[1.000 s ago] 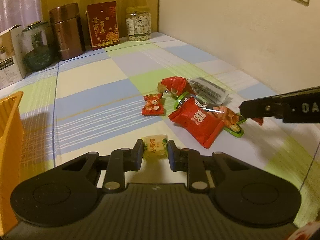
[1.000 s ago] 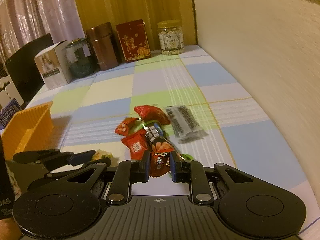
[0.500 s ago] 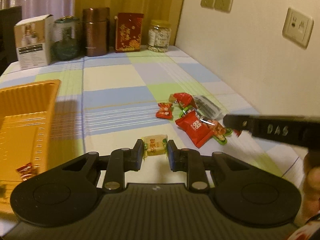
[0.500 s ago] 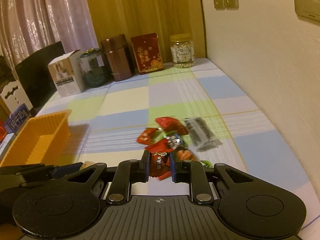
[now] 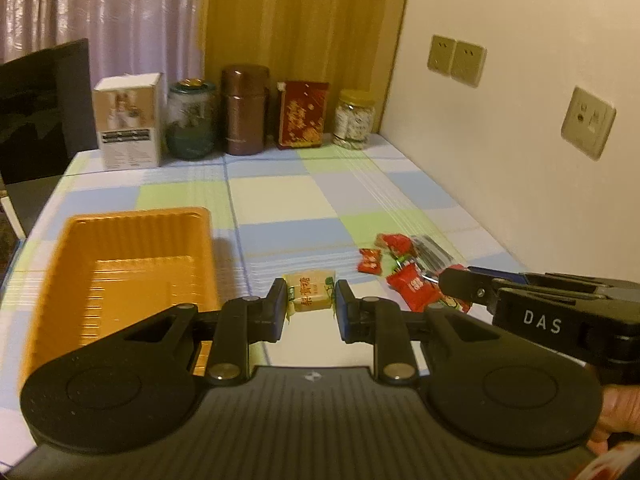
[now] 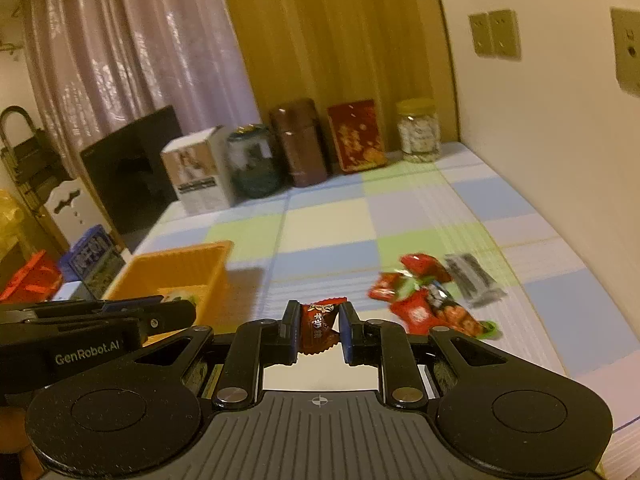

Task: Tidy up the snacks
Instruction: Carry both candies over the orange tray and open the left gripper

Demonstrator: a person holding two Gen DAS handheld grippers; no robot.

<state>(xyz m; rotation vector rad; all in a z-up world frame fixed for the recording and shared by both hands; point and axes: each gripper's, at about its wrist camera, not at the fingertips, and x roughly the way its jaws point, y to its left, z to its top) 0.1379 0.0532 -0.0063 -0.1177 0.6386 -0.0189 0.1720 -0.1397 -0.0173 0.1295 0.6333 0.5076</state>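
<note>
the checked tablecloth (image 5: 280,196) covers the table, with an orange tray (image 5: 120,272) on its left side. near the wall lies a heap of snack packets (image 6: 432,300), red wrappers and a dark striped one touching or overlapping. the left gripper (image 5: 311,300) is closed on a pale yellow candy (image 5: 310,292), held above the cloth just right of the tray. the right gripper (image 6: 319,328) is clamped on a dark red candy (image 6: 318,324), lifted between tray and heap.
</note>
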